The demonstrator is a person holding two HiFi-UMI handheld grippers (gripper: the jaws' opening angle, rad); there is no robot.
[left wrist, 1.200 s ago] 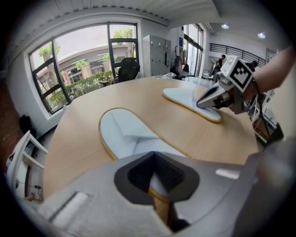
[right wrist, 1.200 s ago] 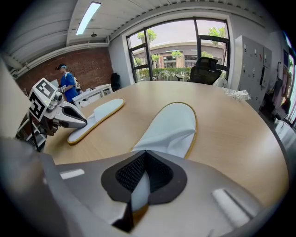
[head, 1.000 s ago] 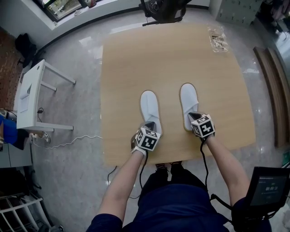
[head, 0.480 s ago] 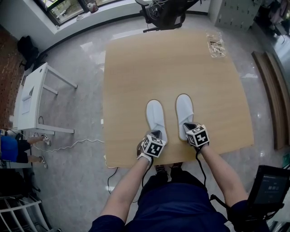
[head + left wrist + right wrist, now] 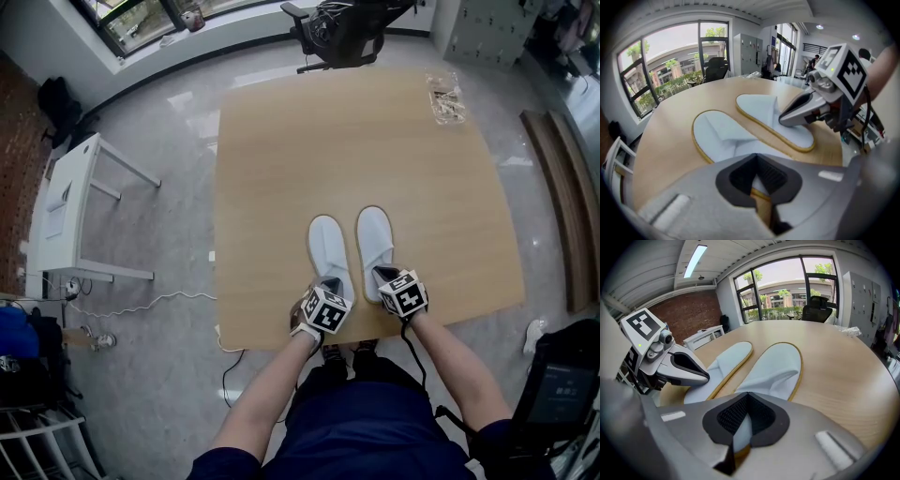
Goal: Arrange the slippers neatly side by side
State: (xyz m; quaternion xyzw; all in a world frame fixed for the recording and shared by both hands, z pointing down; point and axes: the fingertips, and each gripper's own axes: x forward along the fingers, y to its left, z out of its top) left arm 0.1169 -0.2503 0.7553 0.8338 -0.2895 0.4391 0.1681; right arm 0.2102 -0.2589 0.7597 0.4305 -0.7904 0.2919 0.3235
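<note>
With my left fingers [image 5: 740,177] clamped shut on the left slipper [image 5: 719,136] heel and my right fingers [image 5: 761,417] likewise on the right slipper [image 5: 774,365], both near the worktop [image 5: 281,169] front edge, uneven pulls could skew or overlap the pair.

Bright daylight enters through the windows [image 5: 665,70], glaring off the floor [image 5: 183,98]; edges warp.
</note>
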